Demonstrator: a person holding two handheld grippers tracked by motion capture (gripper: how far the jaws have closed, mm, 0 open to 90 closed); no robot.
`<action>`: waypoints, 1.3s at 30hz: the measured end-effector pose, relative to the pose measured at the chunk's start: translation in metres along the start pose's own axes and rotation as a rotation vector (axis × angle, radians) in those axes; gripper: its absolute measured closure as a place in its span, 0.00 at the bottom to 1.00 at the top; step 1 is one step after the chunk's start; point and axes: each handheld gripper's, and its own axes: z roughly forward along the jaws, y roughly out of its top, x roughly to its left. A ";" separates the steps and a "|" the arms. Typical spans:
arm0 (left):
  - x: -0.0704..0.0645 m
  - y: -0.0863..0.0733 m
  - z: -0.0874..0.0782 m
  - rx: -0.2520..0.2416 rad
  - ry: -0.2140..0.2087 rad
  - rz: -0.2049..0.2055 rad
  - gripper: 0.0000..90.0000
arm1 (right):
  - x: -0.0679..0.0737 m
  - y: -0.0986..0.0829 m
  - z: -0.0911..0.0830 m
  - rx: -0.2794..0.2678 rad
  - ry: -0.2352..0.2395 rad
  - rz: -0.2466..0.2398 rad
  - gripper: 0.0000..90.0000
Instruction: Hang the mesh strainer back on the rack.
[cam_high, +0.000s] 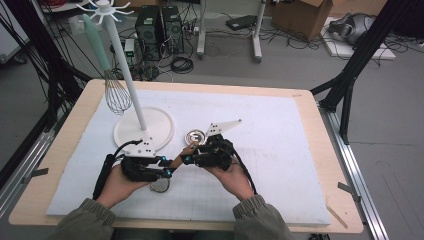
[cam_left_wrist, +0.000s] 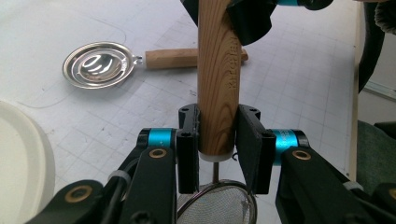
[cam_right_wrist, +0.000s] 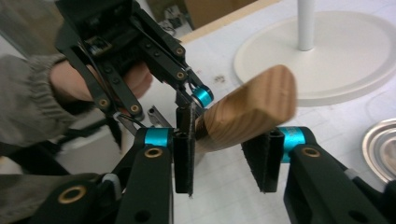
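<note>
White foam covers the worktop (cam_high: 280, 150), where a stand (cam_high: 144, 131) with a hanging whisk (cam_high: 116, 92) rises. Just in front of the stand's base, the left hand-held gripper (cam_left_wrist: 218, 135) is clenched on a mesh strainer's wooden handle (cam_left_wrist: 218, 79). The right hand-held gripper (cam_right_wrist: 224, 161) straddles the handle's far end, jaws seemingly not yet closed. Releasing early could drop the strainer beside the stand, near the spare metal strainer (cam_left_wrist: 99, 64).

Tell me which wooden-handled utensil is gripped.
The wire-mesh strainer with the light wooden handle, clamped in the left gripper; the shiny metal scoop with a wooden handle lies free on the white mat.
</note>
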 end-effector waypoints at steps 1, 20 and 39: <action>0.000 0.000 -0.001 -0.001 -0.009 0.000 0.78 | -0.001 0.000 0.000 -0.005 0.021 0.013 0.76; 0.001 0.018 -0.004 -0.021 -0.137 0.008 0.70 | 0.016 0.010 -0.008 -0.048 0.123 -0.097 0.81; 0.003 0.020 -0.024 -0.134 -0.096 -0.009 0.79 | 0.020 0.001 -0.038 -0.089 0.011 -0.131 0.48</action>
